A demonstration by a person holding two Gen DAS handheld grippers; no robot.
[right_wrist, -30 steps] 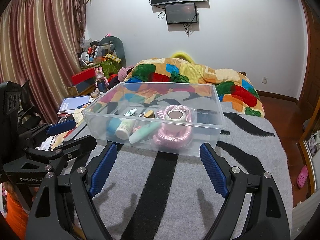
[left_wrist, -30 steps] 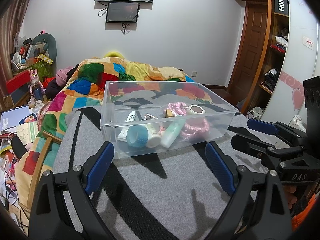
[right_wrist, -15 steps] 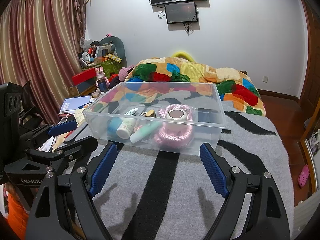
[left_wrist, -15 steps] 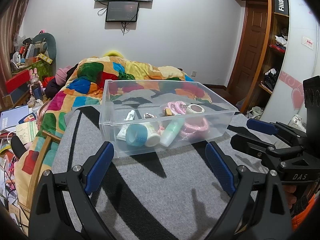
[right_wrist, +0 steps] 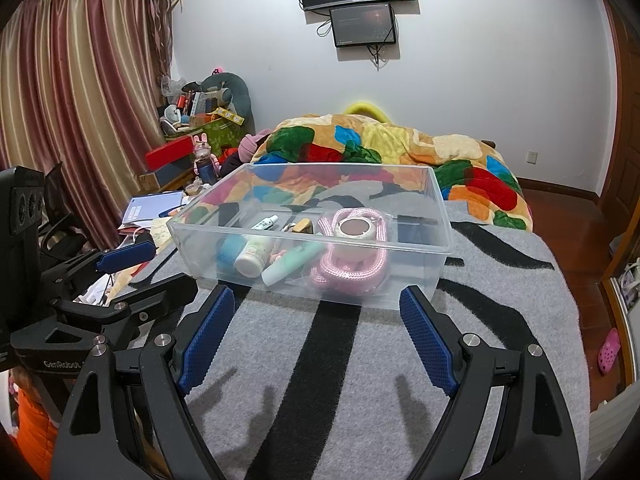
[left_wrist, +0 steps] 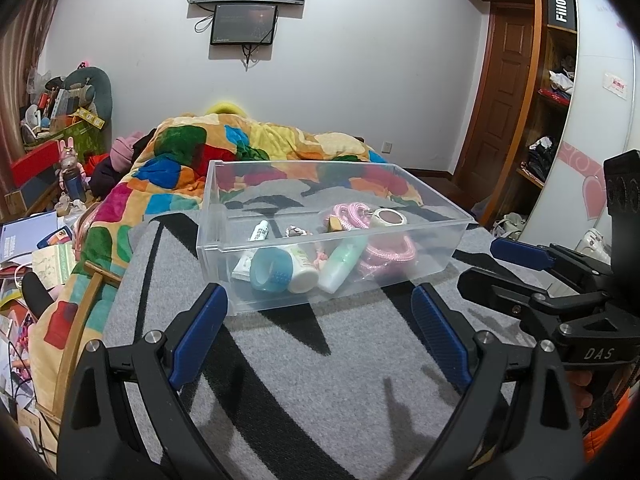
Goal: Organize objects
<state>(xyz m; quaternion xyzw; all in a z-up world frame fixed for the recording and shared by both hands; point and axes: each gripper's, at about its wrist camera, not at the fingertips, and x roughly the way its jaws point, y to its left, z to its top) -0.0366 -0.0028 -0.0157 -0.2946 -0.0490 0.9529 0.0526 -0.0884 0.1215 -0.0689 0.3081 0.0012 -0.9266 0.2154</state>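
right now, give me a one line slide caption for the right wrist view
Open right gripper facing a clear plastic bin of toiletries and a pink cord on a grey striped blanket.

clear box (left_wrist: 320,236) marginally closer, left view

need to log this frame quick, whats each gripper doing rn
Left gripper: open, holding nothing, short of the clear bin.
Right gripper: open, holding nothing.

"Fiil0": black box (left_wrist: 561,7) | "DAS": right gripper (left_wrist: 520,256) | "GenRobot": left gripper (right_wrist: 132,268)
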